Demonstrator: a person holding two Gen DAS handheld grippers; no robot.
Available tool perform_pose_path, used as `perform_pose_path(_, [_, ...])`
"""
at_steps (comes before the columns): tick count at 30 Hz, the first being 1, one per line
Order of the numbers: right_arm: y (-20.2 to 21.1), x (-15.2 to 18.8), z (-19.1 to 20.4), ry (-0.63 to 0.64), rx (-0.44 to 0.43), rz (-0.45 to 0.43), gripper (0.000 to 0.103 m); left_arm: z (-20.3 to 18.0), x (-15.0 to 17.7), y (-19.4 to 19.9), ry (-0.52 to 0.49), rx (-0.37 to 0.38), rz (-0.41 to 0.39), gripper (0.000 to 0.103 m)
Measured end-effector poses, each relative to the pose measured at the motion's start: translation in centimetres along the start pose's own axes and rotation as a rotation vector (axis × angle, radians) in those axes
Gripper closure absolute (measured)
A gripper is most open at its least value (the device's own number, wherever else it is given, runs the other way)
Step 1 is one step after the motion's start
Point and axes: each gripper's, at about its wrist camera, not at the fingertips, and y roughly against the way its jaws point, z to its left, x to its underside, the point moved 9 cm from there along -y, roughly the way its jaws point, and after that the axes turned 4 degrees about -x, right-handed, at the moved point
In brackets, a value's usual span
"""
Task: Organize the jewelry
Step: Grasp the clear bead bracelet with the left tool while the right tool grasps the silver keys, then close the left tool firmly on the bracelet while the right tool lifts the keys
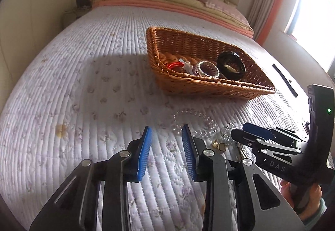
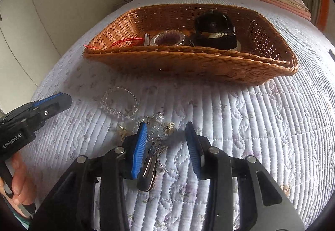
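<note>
Lying loose on a white quilted bedspread [image 2: 251, 126], a small heap of jewelry [image 2: 156, 132] holds clear crystal pieces, gold-coloured earrings and a silver hair clip [image 2: 148, 170], with a clear beaded bracelet [image 2: 119, 103] just beyond it. The right gripper [image 2: 165, 143] hangs low over the heap, its blue-padded fingers spread wide with the clip lying between them, nothing gripped. The left gripper [image 1: 166, 143] hovers just beside the heap and bracelet, fingers also apart and empty. Farther up the bed, a brown wicker basket [image 1: 209, 86] contains a red cord [image 1: 174, 65], a sparkling bracelet [image 1: 208, 68] and a black round case [image 1: 231, 65]. Folded blankets [image 1: 167, 4] lie near the headboard.
</note>
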Motion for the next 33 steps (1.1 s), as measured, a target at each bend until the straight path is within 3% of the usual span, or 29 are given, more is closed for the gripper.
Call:
perform_pose_path(2, [-0.4, -0.4, 0.2, 0.011, -0.004, 0.005, 0.069, -0.1, -0.2, -0.5, 0.001, 0.001, 0.014, 0.074])
perform_pose_path(6, [-0.6, -0.1, 0.9, 0.065, 0.021, 0.013, 0.089, -0.7, -0.6, -2.0, -0.015, -0.007, 0.045, 0.074])
perform_pose_path(8, [-0.2, -0.2, 0.5, 0.076, 0.074, -0.008, 0.095, -1.0, -0.6, -2.6, -0.018, -0.011, 0.059, 0.074])
perform_pose_path(12, [0.5, 0.2, -2.3, 0.053, 0.181, -0.024, 0.095, -1.2, -0.7, -3.7, -0.024, -0.02, 0.075, 0.074])
perform_pose_path(20, [0.9, 0.7, -5.2, -0.049, 0.068, -0.037, 0.095, -1.9, -0.8, -6.4, -0.092, -0.122, 0.113, 0.074])
perform_pose_path(21, [0.8, 0.7, -5.3, -0.048, 0.068, -0.038, 0.095, -2.0, -0.7, -6.3, -0.106, -0.138, 0.107, 0.08])
perform_pose_path(22, [0.8, 0.7, -5.2, -0.045, 0.068, -0.04, 0.095, -2.0, -0.6, -6.2, -0.117, -0.149, 0.106, 0.097])
perform_pose_path(27, [1.0, 0.7, -4.8, -0.031, 0.045, -0.059, 0.095, -1.9, 0.3, -4.3, -0.137, -0.202, 0.072, 0.097])
perform_pose_path(33, [2.3, 1.4, -4.0, -0.018, 0.002, -0.082, 0.095, -0.1, 3.2, -0.4, -0.066, -0.174, 0.077, 0.097])
